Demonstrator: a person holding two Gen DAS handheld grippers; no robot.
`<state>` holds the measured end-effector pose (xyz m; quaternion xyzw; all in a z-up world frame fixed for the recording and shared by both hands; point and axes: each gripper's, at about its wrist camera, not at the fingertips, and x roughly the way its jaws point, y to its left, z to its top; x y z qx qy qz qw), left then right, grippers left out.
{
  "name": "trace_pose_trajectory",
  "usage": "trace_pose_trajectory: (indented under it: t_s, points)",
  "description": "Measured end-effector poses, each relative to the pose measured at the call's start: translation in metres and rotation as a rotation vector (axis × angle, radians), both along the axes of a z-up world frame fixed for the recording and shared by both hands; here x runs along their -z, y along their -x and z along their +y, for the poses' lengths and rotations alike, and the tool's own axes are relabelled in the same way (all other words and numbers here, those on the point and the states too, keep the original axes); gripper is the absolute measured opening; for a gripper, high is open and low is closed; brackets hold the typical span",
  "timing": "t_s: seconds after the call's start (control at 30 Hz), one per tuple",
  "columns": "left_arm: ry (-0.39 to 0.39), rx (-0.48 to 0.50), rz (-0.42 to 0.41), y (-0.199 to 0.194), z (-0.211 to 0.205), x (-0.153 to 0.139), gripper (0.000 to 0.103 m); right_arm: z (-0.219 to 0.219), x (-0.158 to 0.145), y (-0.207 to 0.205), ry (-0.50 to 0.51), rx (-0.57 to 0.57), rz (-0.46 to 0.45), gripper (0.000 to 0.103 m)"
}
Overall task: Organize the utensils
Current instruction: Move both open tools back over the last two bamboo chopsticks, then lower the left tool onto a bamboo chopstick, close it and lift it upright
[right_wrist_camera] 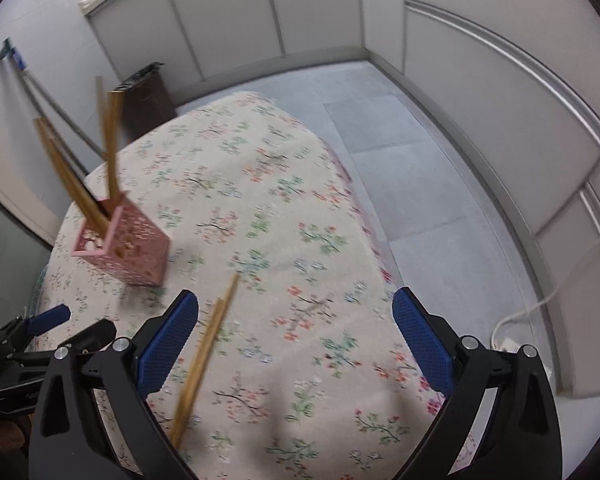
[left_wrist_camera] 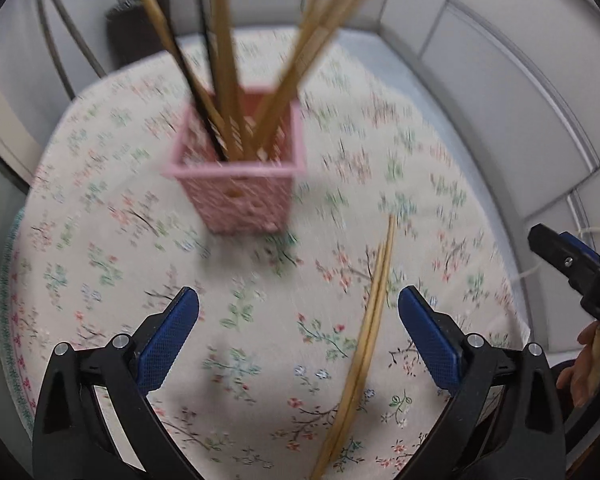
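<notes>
Floral-clothed counter point(left_wrist_camera: 100, 208) carries a pink perforated plastic holder point(left_wrist_camera: 236, 184) propping bamboo chopsticks upright; one loose bamboo pair point(left_wrist_camera: 364, 340) lies near its front edge, beneath both wide-open, empty hand-held grippers point(left_wrist_camera: 298, 312) point(right_wrist_camera: 296, 316).

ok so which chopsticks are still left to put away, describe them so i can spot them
Start at the table with the floral tablecloth, where a pink perforated square holder stands. In front of it lies a loose pair of plain light wooden chopsticks, side by side. Unlike the other sticks, which stand upright in the holder, these lie flat on the cloth.
</notes>
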<state>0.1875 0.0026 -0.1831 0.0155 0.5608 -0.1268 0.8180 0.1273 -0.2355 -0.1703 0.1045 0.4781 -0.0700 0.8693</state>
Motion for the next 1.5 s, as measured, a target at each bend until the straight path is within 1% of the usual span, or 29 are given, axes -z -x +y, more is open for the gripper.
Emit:
trace_pose_trajectory:
  t_s: [0.1, 0.17, 0.2, 0.27, 0.3, 0.4, 0.53, 0.67, 0.73, 0.8, 0.87, 1.0, 1.07, 1.1, 1.13, 1.23, 1.3, 1.37, 1.4, 1.43, 1.47, 1.5]
  points:
    - [0.01, 0.011, 0.067, -0.005, -0.01, 0.018, 0.096, -0.025, 0.02, 0.003, -0.011, 0.072, 0.061, 0.095]
    - [-0.003, 0.009, 0.12, -0.01, -0.018, 0.032, 0.096, -0.037, 0.027, 0.004, -0.045, 0.112, 0.094, 0.095]
    - [-0.01, 0.003, 0.136, -0.011, -0.022, 0.035, 0.096, -0.044, 0.03, 0.005, -0.085, 0.134, 0.107, 0.095]
    - [-0.015, -0.017, 0.166, -0.017, -0.025, 0.043, 0.096, -0.053, 0.032, 0.006, -0.135, 0.156, 0.109, 0.095]
    - [-0.011, -0.032, 0.191, -0.021, -0.027, 0.048, 0.096, -0.054, 0.032, 0.006, -0.142, 0.161, 0.108, 0.095]
    - [-0.012, -0.058, 0.233, -0.028, -0.03, 0.056, 0.096, -0.054, 0.034, 0.006, -0.149, 0.156, 0.116, 0.095]
    - [-0.027, -0.074, 0.251, -0.033, -0.034, 0.065, 0.096, -0.052, 0.039, 0.004, -0.168, 0.134, 0.142, 0.095]
    - [-0.045, -0.089, 0.257, -0.037, -0.035, 0.072, 0.095, -0.054, 0.038, 0.004, -0.178, 0.141, 0.142, 0.095]
    - [-0.063, -0.093, 0.246, -0.038, -0.036, 0.073, 0.091, -0.056, 0.04, 0.003, -0.193, 0.148, 0.147, 0.095]
    - [-0.071, -0.087, 0.245, -0.04, -0.037, 0.075, 0.079, -0.057, 0.041, 0.003, -0.209, 0.151, 0.155, 0.095]
    - [-0.069, -0.082, 0.251, -0.042, -0.04, 0.077, 0.076, -0.058, 0.042, 0.003, -0.217, 0.155, 0.158, 0.095]
    - [-0.081, -0.062, 0.245, -0.04, -0.044, 0.078, 0.074, -0.058, 0.042, 0.003, -0.218, 0.155, 0.155, 0.095]
    - [-0.095, -0.051, 0.241, -0.038, -0.051, 0.08, 0.072, -0.058, 0.043, 0.003, -0.218, 0.153, 0.159, 0.095]
    - [-0.112, -0.038, 0.233, -0.037, -0.054, 0.081, 0.068, -0.057, 0.044, 0.002, -0.218, 0.152, 0.164, 0.095]
    - [-0.13, -0.023, 0.223, -0.036, -0.059, 0.081, 0.066, -0.057, 0.045, 0.002, -0.219, 0.153, 0.166, 0.095]
    - [-0.145, 0.011, 0.201, -0.032, -0.073, 0.08, 0.055, -0.058, 0.044, 0.003, -0.221, 0.159, 0.163, 0.095]
    - [-0.149, 0.041, 0.185, -0.029, -0.083, 0.078, 0.044, -0.06, 0.044, 0.003, -0.224, 0.166, 0.162, 0.095]
    - [-0.15, 0.065, 0.172, -0.027, -0.094, 0.072, 0.038, -0.061, 0.046, 0.003, -0.228, 0.172, 0.164, 0.095]
    - [-0.152, 0.08, 0.16, -0.025, -0.097, 0.072, 0.032, -0.06, 0.047, 0.003, -0.23, 0.174, 0.167, 0.095]
    - [-0.149, 0.09, 0.153, -0.023, -0.101, 0.07, 0.028, -0.06, 0.048, 0.002, -0.23, 0.173, 0.171, 0.095]
    - [-0.145, 0.096, 0.149, -0.019, -0.11, 0.068, 0.019, -0.058, 0.049, 0.001, -0.231, 0.17, 0.176, 0.095]
    - [-0.138, 0.103, 0.144, -0.015, -0.109, 0.065, 0.011, -0.056, 0.05, 0.0, -0.234, 0.165, 0.18, 0.095]
